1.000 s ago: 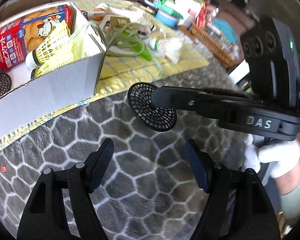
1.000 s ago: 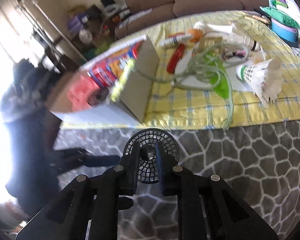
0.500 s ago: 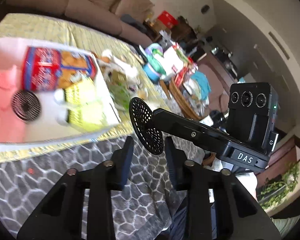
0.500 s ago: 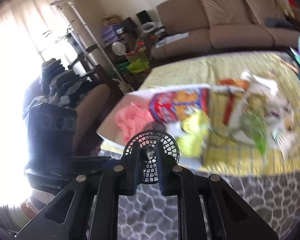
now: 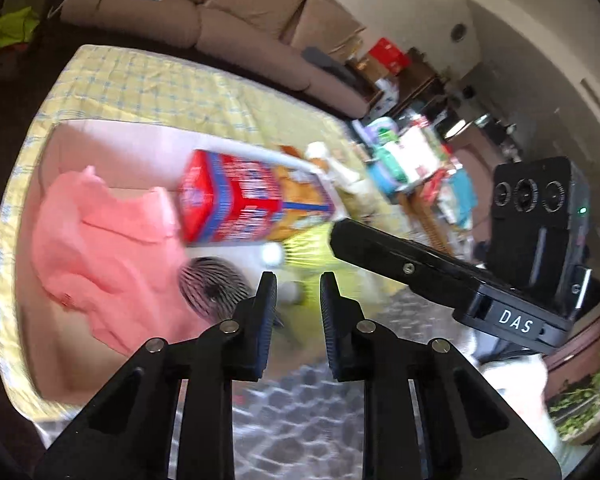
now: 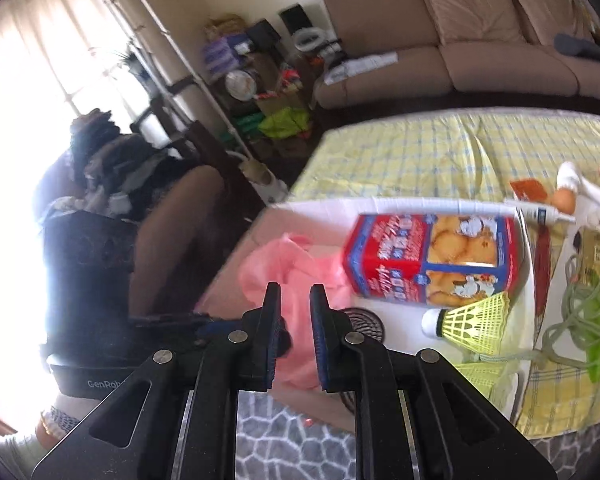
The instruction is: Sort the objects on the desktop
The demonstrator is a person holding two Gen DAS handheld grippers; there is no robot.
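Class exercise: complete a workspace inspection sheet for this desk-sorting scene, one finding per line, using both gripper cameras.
Surface: yellow checked cloth over the table, with a grey patterned covering along the near edge.
Job's things: the white box holds a biscuit carton, pink cloth, black mesh disc and yellow shuttlecock.
Clutter: a white tube and a red item lie on the cloth beside the box.
Grippers: left gripper jaws closing, nothing between them. Right gripper jaws narrowly apart, nothing between them.
Cables: green cord coiled on the cloth beside the box.
Surroundings: brown sofa behind the table.
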